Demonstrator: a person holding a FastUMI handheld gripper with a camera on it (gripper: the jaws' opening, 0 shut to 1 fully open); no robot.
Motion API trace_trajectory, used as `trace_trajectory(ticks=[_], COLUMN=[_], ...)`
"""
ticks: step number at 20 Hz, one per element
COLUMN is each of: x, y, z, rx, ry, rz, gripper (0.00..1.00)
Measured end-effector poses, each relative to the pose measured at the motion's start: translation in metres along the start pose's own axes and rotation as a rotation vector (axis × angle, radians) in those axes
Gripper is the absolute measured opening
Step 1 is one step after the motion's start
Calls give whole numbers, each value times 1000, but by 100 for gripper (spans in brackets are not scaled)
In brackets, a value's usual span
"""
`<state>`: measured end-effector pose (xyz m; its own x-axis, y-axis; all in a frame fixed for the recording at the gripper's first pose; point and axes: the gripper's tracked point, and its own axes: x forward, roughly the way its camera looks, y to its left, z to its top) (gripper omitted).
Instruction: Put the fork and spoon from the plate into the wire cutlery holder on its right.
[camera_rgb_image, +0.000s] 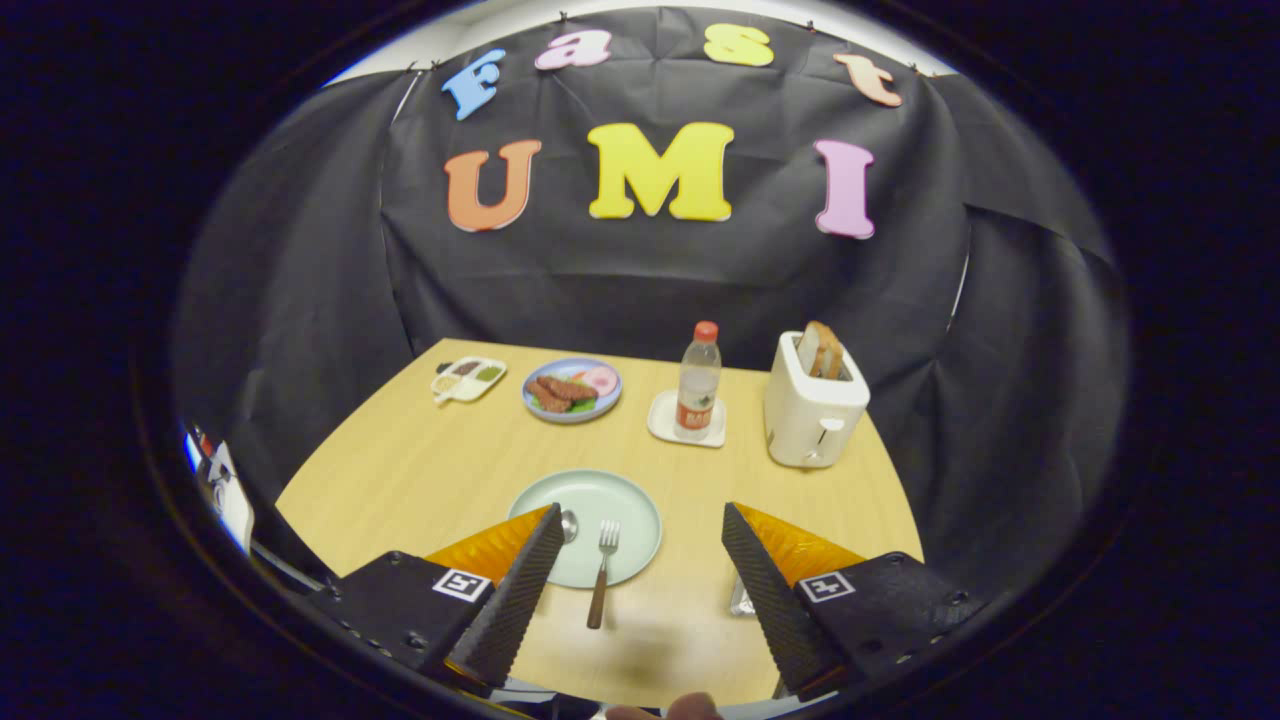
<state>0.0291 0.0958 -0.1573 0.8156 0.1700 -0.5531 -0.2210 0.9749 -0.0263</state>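
A pale green plate (620, 500) lies on the wooden table just ahead of my fingers. A fork (602, 570) with a brown handle rests on it, tines pointing away, its handle overhanging the near rim. A spoon's bowl (568, 524) shows beside the fork, the rest of it hidden behind my left finger (520, 590). My gripper (640, 525) is open, held above the table with the fork between the fingers and nothing gripped. A bit of the wire cutlery holder (742, 598) peeks out beside my right finger (770, 590), mostly hidden.
At the back of the table stand a white toaster (812, 412) with bread, a water bottle (698, 382) on a white coaster, a blue plate of food (572, 390) and a small divided dish (468, 379). A fingertip (690, 708) shows at the near table edge.
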Motion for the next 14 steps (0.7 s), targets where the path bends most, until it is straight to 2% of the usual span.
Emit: trace_trajectory(ticks=[5, 11, 14], x=[35, 73, 86], y=[22, 27, 34], z=[-57, -98, -121], rx=[6, -43, -21], ry=[232, 404, 510], rz=[33, 13, 30], gripper=[96, 96, 96])
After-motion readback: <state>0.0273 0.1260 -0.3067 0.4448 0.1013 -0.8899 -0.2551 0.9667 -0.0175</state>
